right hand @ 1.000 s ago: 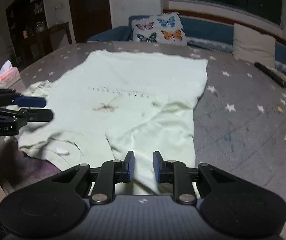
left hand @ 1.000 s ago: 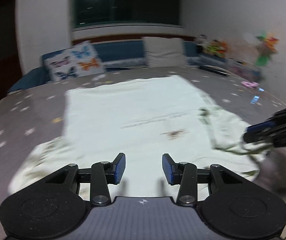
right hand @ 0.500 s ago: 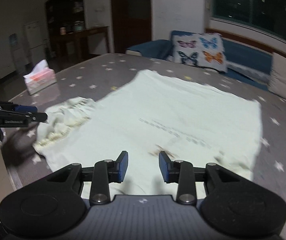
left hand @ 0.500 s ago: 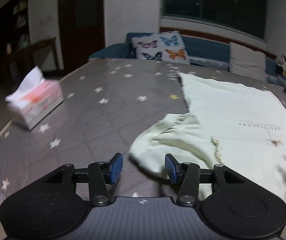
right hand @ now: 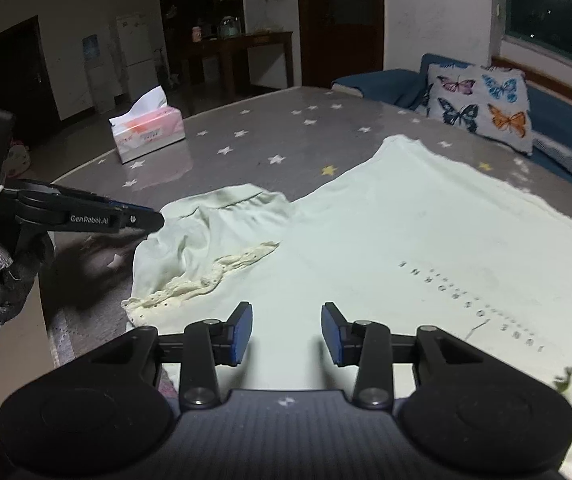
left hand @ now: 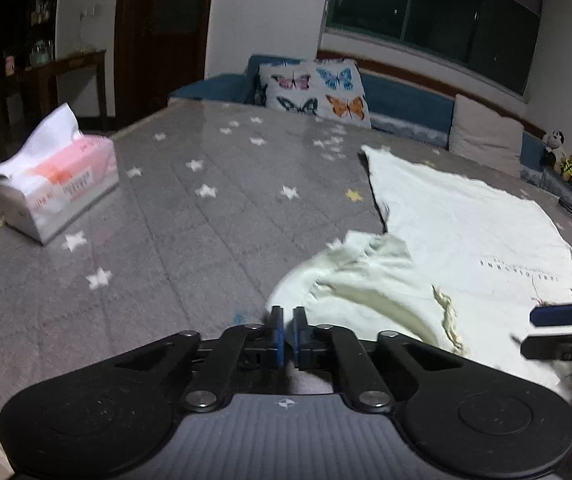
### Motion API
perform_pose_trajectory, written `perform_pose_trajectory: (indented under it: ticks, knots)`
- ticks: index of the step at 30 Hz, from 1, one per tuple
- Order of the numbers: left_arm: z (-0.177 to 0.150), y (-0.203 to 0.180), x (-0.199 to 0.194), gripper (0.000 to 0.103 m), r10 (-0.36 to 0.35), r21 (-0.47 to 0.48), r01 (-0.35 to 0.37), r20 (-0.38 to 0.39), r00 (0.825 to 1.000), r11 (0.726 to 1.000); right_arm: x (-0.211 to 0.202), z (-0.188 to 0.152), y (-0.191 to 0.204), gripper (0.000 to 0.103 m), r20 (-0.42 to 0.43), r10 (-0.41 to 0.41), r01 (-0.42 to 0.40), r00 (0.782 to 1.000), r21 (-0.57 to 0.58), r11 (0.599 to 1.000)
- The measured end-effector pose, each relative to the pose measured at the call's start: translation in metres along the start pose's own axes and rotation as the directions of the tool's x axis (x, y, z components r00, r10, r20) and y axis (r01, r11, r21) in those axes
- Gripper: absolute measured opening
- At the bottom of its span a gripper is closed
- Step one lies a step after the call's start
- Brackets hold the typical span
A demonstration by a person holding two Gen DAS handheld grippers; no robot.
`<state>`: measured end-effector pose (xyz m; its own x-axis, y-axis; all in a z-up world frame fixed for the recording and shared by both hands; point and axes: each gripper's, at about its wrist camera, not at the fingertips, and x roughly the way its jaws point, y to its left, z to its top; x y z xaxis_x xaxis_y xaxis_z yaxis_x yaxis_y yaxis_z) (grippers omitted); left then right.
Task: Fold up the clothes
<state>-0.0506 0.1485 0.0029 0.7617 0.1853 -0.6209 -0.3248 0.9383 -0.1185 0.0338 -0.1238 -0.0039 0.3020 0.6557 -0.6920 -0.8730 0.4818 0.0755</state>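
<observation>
The pale green shirt (right hand: 386, 240) lies spread flat on the star-patterned table (left hand: 174, 216), its near sleeve (right hand: 206, 248) bunched in a crumpled heap at the table's front edge. The left gripper (left hand: 285, 330) sits right at that sleeve's hem with its jaws together; whether any cloth is pinched between them I cannot tell, since the hem lies just beside the tips. The right gripper (right hand: 286, 328) hovers over the shirt body, jaws apart and opening, nothing between them. The risk here, I'd say: if the left jaws missed the hem, a pull lifts nothing and the sleeve stays bunched. A thin pinch could slip mid-fold. The tissue box (left hand: 58, 184) stands well apart.
</observation>
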Motion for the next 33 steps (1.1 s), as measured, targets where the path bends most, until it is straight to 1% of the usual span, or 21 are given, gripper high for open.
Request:
perform_pose_trajectory:
  ticks: [1, 3, 4, 6, 8, 9, 11, 13, 16, 21, 25, 29, 30, 31, 32, 33]
  knots:
    - [0.001, 0.003, -0.002, 0.002, 0.005, -0.004, -0.005, 0.011, 1.000, 1.000, 0.003, 0.000, 0.000, 0.038, -0.006, 0.004, -0.004, 1.000, 0.003, 1.000]
    - [0.004, 0.009, -0.003, 0.002, 0.009, -0.027, -0.009, 0.010, 1.000, 1.000, 0.008, -0.001, 0.000, 0.038, -0.018, 0.010, -0.010, 1.000, 0.008, 1.000]
    - [0.005, 0.013, -0.004, 0.002, -0.001, -0.045, 0.001, -0.001, 1.000, 0.999, 0.010, -0.002, 0.000, 0.038, -0.023, 0.012, -0.011, 1.000, 0.009, 1.000]
    - [0.004, 0.016, -0.007, 0.003, -0.044, -0.083, 0.042, -0.024, 0.999, 0.996, 0.012, -0.003, 0.001, 0.038, -0.025, 0.014, -0.014, 1.000, 0.008, 1.000]
    - [0.003, 0.016, -0.009, 0.007, -0.067, -0.107, 0.062, -0.042, 0.997, 0.992, 0.012, -0.001, 0.003, 0.038, -0.016, 0.019, -0.019, 1.000, 0.005, 1.000]
    - [0.003, 0.014, -0.009, 0.010, -0.072, -0.116, 0.066, -0.049, 0.996, 0.991, 0.012, 0.000, 0.005, 0.038, -0.011, 0.025, -0.025, 1.000, 0.004, 1.000]
    - [0.001, 0.010, -0.009, 0.028, -0.081, -0.128, 0.073, -0.059, 0.995, 0.989, 0.013, 0.003, 0.008, 0.038, -0.003, 0.037, -0.037, 0.999, -0.001, 0.999]
    - [0.001, 0.005, -0.009, 0.038, -0.088, -0.135, 0.079, -0.066, 0.994, 0.988, 0.015, 0.005, 0.012, 0.038, -0.001, 0.048, -0.048, 0.999, -0.009, 0.999]
    - [0.000, -0.001, -0.008, 0.037, -0.094, -0.144, 0.083, -0.071, 0.993, 0.986, 0.021, 0.007, 0.019, 0.038, -0.004, 0.070, -0.070, 0.998, -0.023, 0.997]
    - [0.001, -0.009, -0.008, 0.035, -0.063, -0.146, 0.053, -0.060, 0.996, 0.988, 0.026, 0.006, 0.027, 0.038, -0.012, 0.094, -0.094, 0.996, -0.034, 0.995]
    - [0.002, -0.013, -0.001, 0.035, -0.077, -0.141, 0.066, -0.071, 0.995, 0.988, 0.030, 0.006, 0.029, 0.038, -0.020, 0.107, -0.107, 0.994, -0.034, 0.994]
    - [0.004, -0.016, 0.009, 0.034, -0.061, -0.140, 0.049, -0.084, 0.995, 0.989, 0.036, 0.004, 0.030, 0.038, -0.033, 0.112, -0.113, 0.993, -0.033, 0.993]
    - [0.004, -0.017, 0.011, 0.030, -0.053, -0.138, 0.040, -0.088, 0.995, 0.990, 0.037, 0.004, 0.031, 0.038, -0.036, 0.113, -0.114, 0.993, -0.031, 0.993]
    - [0.004, -0.016, 0.014, 0.020, -0.051, -0.138, 0.037, -0.095, 0.994, 0.990, 0.038, 0.004, 0.031, 0.038, -0.038, 0.114, -0.115, 0.993, -0.031, 0.993]
    - [0.003, -0.016, 0.017, 0.012, -0.049, -0.140, 0.035, -0.101, 0.994, 0.990, 0.039, 0.004, 0.031, 0.038, -0.040, 0.115, -0.116, 0.993, -0.030, 0.993]
    - [0.003, -0.015, 0.019, 0.009, -0.047, -0.141, 0.033, -0.101, 0.994, 0.989, 0.040, 0.003, 0.031, 0.039, -0.042, 0.116, -0.117, 0.992, -0.029, 0.993]
